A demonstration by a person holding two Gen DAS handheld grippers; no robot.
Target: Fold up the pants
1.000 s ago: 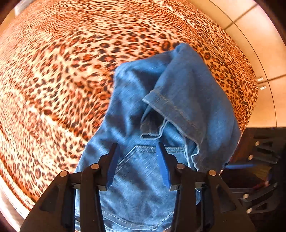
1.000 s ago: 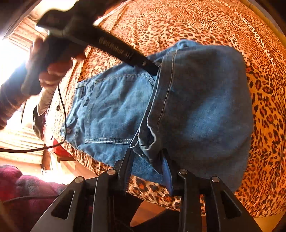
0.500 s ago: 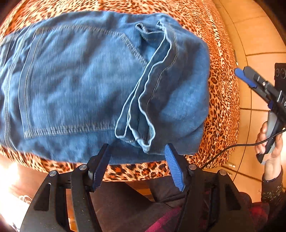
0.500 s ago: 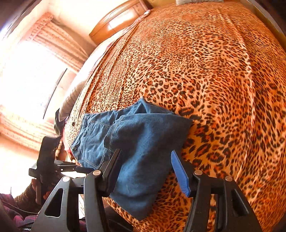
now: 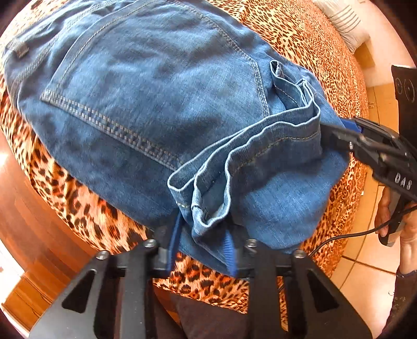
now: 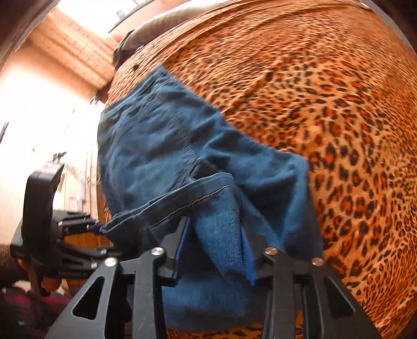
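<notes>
Blue jeans [image 5: 156,104] lie folded on a leopard-print bed cover [image 5: 299,39], back pocket up, with the leg hems [image 5: 260,140] doubled over them near the bed's edge. My left gripper [image 5: 203,234] points steeply down at the near end of the hems; its jaws are closing and the blue pads pinch the denim layers. My right gripper [image 6: 215,240] is closing too, with a fold of the jeans [image 6: 146,156] pinched between its pads. Each wrist view shows the other tool at the hem's opposite end: the right gripper [image 5: 346,125] and the left gripper [image 6: 96,228].
The bed cover [image 6: 312,104] stretches far beyond the jeans. A pale pillow [image 5: 344,23] lies at the far corner. Tiled floor [image 5: 365,273] is to the right of the bed and wooden floor [image 5: 26,208] to the left. A person's hand [image 5: 385,208] holds the right tool's handle.
Both grippers rolled and came down onto the jeans at the bed's near edge. Their jaws, wide apart and clear of the cloth half a second ago, have closed onto the hem ends.
</notes>
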